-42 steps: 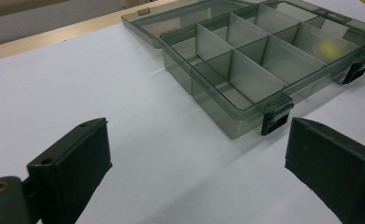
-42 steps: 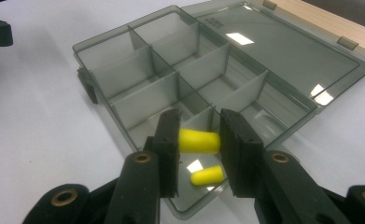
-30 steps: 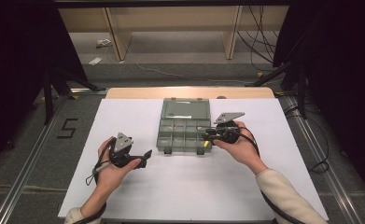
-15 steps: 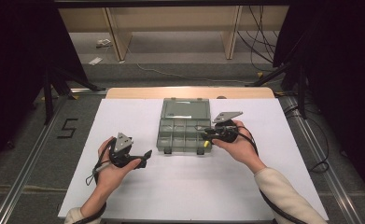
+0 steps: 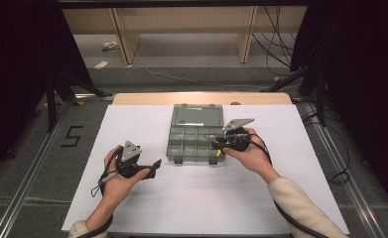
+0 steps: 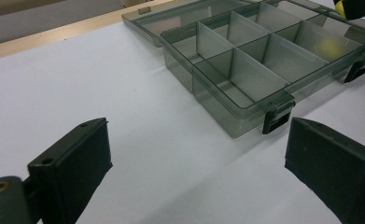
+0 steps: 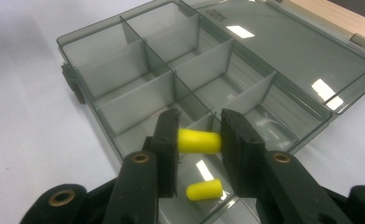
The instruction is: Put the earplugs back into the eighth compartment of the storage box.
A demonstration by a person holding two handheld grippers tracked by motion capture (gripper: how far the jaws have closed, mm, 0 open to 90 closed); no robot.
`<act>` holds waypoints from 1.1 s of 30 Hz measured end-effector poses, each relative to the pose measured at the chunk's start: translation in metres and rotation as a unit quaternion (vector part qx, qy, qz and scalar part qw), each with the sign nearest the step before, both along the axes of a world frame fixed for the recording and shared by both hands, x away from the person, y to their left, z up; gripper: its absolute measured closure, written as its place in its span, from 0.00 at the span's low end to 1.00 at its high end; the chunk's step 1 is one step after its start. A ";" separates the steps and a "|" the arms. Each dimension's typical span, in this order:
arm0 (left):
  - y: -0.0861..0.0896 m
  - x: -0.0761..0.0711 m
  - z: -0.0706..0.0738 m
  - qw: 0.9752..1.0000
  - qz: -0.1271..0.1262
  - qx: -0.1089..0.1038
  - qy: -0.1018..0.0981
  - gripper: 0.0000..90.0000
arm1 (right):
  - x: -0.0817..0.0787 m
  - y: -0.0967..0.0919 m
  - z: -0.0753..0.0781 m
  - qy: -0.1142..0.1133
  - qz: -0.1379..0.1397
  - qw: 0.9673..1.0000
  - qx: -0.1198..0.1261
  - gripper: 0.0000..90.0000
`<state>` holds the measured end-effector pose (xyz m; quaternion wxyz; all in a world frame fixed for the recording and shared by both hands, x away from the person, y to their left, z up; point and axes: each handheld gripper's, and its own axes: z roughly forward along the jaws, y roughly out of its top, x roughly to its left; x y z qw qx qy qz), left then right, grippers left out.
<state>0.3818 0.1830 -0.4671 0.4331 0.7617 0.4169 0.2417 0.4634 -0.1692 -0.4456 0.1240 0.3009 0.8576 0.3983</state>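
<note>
I'm looking down on the white surface (image 5: 191, 198), where the smoky grey translucent organiser box (image 5: 197, 135) sits with its lid laid flat open behind it and its inside split into small compartments. Black latches show on its front edge. There's tiny embossed lettering on the lid, too small for me to read; a black "5" (image 5: 71, 136) is marked on the floor at the left. My right gripper (image 7: 199, 140) hangs over the box's near right corner, clamped end to end on a yellow foam earplug (image 7: 199, 141). A second earplug (image 7: 204, 190) lies in the compartment just below it. My left gripper (image 6: 194, 172) rests near the box's front left, jaws wide, nothing between them.
</note>
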 end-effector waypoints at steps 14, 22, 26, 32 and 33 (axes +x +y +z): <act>0.000 0.000 0.000 1.000 -0.001 0.000 0.001 0.07 | 0.004 0.002 -0.003 0.000 -0.001 1.000 0.000 0.72; 0.000 0.000 0.000 1.000 0.000 -0.002 0.001 0.07 | 0.005 0.000 -0.002 -0.002 -0.004 1.000 0.007 0.61; 0.000 0.000 0.000 1.000 0.000 -0.002 0.001 0.07 | 0.005 0.001 -0.002 -0.006 -0.003 1.000 0.008 0.56; 0.001 0.000 0.000 1.000 -0.001 -0.003 0.001 0.07 | 0.007 -0.009 0.006 -0.026 -0.032 0.999 0.029 0.46; 0.001 0.000 0.000 1.000 -0.001 -0.002 0.001 0.07 | 0.007 -0.009 0.006 -0.026 -0.032 0.999 0.029 0.46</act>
